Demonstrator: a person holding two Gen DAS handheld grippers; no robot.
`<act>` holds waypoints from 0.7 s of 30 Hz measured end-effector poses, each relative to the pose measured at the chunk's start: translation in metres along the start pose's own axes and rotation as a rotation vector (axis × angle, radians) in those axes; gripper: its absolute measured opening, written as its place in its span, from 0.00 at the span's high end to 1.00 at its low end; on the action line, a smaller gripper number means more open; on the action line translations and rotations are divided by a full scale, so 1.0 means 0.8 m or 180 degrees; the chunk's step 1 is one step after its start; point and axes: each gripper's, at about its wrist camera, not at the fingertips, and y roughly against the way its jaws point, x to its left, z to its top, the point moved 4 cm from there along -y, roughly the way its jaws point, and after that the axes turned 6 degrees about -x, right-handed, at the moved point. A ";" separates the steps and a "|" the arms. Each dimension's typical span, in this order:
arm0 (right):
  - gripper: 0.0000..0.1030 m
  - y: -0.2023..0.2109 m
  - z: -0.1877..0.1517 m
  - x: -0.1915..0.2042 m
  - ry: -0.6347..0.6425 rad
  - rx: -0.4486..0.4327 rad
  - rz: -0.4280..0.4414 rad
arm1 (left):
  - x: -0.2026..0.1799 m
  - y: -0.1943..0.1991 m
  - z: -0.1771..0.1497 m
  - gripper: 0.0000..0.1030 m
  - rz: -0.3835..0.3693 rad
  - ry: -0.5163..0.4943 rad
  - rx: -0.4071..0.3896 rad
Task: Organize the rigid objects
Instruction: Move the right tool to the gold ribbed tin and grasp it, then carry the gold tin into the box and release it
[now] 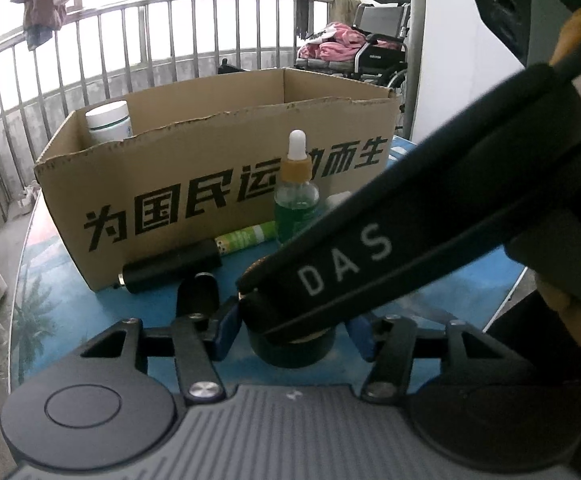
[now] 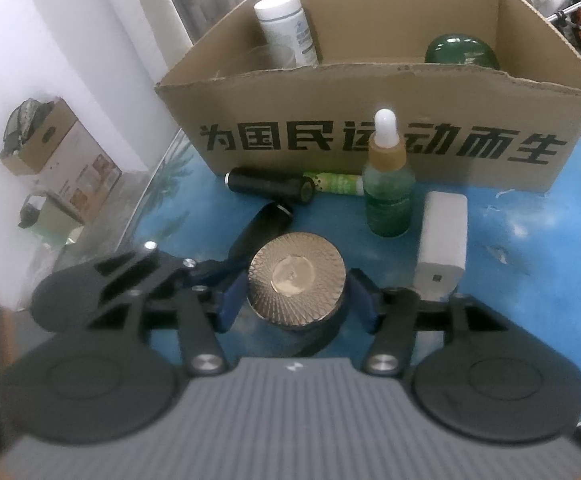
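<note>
A short black jar with a gold ribbed lid (image 2: 296, 276) stands on the blue table, between the blue pads of my right gripper (image 2: 298, 300). The pads sit close beside it with a thin gap, so the jaws are open. In the left wrist view the same jar (image 1: 290, 346) stands between the pads of my left gripper (image 1: 292, 334), with gaps on both sides. The right gripper's black finger (image 1: 350, 256) crosses above the jar and hides its lid. An open cardboard box (image 2: 370, 92) stands behind, holding a white bottle (image 2: 286, 28) and a green round object (image 2: 460, 50).
In front of the box stand a green dropper bottle (image 2: 388, 196), a black cylinder (image 2: 268, 184), a green-white tube (image 2: 338, 183) and a white block (image 2: 442, 240). Another black piece (image 2: 262, 222) lies left-behind the jar. Cartons (image 2: 58, 152) sit off the table's left edge.
</note>
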 end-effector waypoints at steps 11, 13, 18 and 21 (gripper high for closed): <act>0.44 -0.005 0.000 -0.001 0.0036 0.0007 0.0027 | 0.000 0.000 0.000 0.46 -0.0005 0.0041 -0.0012; 0.44 -0.003 0.000 0.000 0.0041 0.0002 0.0030 | 0.000 0.004 0.003 0.46 -0.0001 0.0048 -0.0018; 0.44 0.008 -0.001 0.003 0.0047 -0.0058 0.0039 | -0.006 0.016 0.007 0.46 0.0052 0.0001 -0.0067; 0.44 0.022 -0.001 0.007 0.0054 -0.0126 0.0050 | -0.011 0.030 0.014 0.46 0.0089 -0.0041 -0.0146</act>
